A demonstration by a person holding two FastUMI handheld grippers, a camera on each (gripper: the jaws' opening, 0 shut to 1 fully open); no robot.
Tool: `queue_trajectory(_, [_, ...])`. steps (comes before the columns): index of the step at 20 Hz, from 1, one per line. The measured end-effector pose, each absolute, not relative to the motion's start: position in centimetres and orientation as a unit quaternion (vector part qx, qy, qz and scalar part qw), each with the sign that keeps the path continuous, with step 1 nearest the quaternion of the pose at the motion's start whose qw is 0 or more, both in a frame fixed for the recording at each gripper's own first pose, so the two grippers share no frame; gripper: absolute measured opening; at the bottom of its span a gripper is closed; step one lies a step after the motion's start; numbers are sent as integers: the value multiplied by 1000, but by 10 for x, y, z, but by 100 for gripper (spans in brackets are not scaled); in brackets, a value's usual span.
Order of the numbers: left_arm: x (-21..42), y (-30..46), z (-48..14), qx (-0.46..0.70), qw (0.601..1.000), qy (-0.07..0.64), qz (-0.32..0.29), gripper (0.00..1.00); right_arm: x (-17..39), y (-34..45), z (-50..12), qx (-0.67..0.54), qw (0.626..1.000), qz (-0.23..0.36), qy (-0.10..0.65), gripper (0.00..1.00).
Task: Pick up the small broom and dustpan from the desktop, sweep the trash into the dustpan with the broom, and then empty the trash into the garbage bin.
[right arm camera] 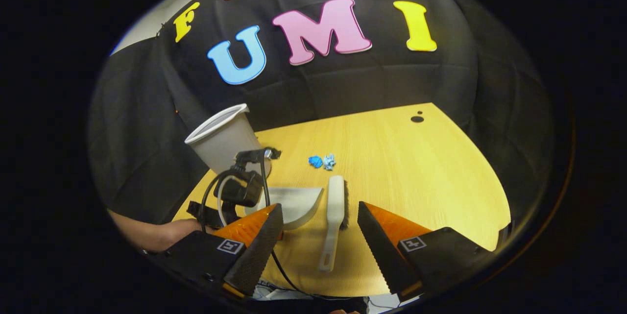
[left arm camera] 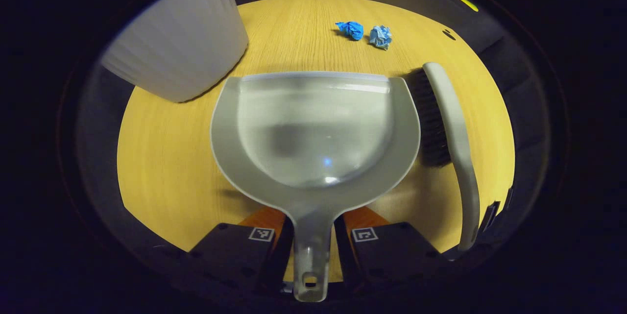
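A grey dustpan lies flat on the wooden table, mouth toward two crumpled blue paper balls. My left gripper is shut on its handle, both fingers pressing the sides. A grey broom with dark bristles lies just right of the pan. In the right gripper view my right gripper hangs open above the table, the broom lying below between its fingers, untouched. The dustpan and paper balls show there too.
A white garbage bin stands at the table's far left, close to the pan. The left gripper's body, with cables and a forearm, sits beside the bin. A dark hole marks the far right of the table.
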State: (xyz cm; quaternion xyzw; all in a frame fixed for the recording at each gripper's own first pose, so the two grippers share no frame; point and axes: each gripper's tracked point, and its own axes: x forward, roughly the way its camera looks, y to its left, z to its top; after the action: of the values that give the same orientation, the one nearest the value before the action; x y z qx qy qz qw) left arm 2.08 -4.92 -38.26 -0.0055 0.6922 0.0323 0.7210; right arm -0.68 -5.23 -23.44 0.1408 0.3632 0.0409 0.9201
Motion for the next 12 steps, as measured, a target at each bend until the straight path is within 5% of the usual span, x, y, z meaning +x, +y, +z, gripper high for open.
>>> queue_trajectory(1, [22,-49,-381,-3,721,692,34,34,-11,-48,-247,154,905,47,394,99])
queue_trajectory(7, [8,-36,-378,-20,713,700,23,30,-23,-40,-320,163,840,15,517,98])
queue_trajectory(8, [3,-33,-378,-21,714,700,19,30,-26,-42,-328,147,831,8,537,84])
queue_trajectory(9, [1,-32,-377,-18,717,697,13,30,-30,-42,-339,139,814,6,563,85])
queue_trajectory(10, [-1,-30,-378,-14,718,695,8,30,-34,-41,-347,131,798,4,588,98])
queue_trajectory(11, [-2,-28,-378,-14,722,692,4,30,-35,-39,-356,124,785,0,607,87])
queue_trajectory(12, [-2,-28,-378,-13,725,689,1,30,-35,-41,-364,112,775,-3,622,100])
